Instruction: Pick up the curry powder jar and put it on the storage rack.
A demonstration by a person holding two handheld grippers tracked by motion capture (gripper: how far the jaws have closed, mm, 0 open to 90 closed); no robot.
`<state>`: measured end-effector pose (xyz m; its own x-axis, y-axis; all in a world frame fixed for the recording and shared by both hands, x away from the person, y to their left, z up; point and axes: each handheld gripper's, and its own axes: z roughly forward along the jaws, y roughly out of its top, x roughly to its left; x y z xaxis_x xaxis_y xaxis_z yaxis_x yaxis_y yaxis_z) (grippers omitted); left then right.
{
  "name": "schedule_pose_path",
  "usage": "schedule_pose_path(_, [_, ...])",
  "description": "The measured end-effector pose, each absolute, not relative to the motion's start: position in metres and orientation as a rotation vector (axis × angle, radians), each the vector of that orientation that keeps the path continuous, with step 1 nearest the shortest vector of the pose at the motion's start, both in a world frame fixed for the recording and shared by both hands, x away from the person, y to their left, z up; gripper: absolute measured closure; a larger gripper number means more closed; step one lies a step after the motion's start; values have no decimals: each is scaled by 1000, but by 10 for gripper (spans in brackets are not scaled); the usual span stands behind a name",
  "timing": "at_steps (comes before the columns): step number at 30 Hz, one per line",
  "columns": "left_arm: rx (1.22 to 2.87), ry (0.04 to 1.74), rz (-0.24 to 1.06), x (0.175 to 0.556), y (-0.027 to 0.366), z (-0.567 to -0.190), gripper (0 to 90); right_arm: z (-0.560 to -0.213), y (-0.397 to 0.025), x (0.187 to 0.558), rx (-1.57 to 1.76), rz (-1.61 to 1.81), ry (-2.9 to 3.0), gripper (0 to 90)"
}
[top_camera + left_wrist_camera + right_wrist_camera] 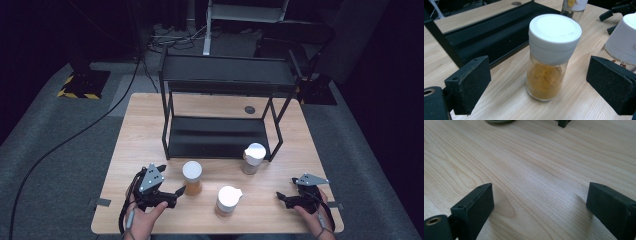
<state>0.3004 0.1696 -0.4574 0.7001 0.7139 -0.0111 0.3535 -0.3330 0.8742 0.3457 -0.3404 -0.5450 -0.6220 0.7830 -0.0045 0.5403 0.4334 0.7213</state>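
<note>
**Left hand-held gripper framing the orange spice jar**

The left hand-held gripper rests low on the light wooden table, its jaws spread wide — the clear glass jar of orange powder with a white screw cap stands upright between them in the left gripper view, touching neither pad. Seen from above, that jar stands just in front of the black two-tier metal rack, near the rack's front left leg.

A second white-capped glass jar stands nearer the person than the orange jar, just to its right and apart from it. A third white-capped jar stands right beside the rack's front right leg.

The right hand-held gripper lies well to the right of the orange jar — its jaws are also spread, with bare wood between them.
</note>
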Motion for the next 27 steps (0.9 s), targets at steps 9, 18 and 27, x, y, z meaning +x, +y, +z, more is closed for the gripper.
schedule_pose_path(9, [1944,794,453,309,158,-458,54,-545,-340,346,1133,999,2352,74])
schedule_pose_path(18, [1944,773,445,316,150,-459,54,-545,-340,346,1133,999,2352,74])
schedule_pose_path(27, [1937,761,432,325,140,-463,62,-545,-340,344,1137,999,2347,80])
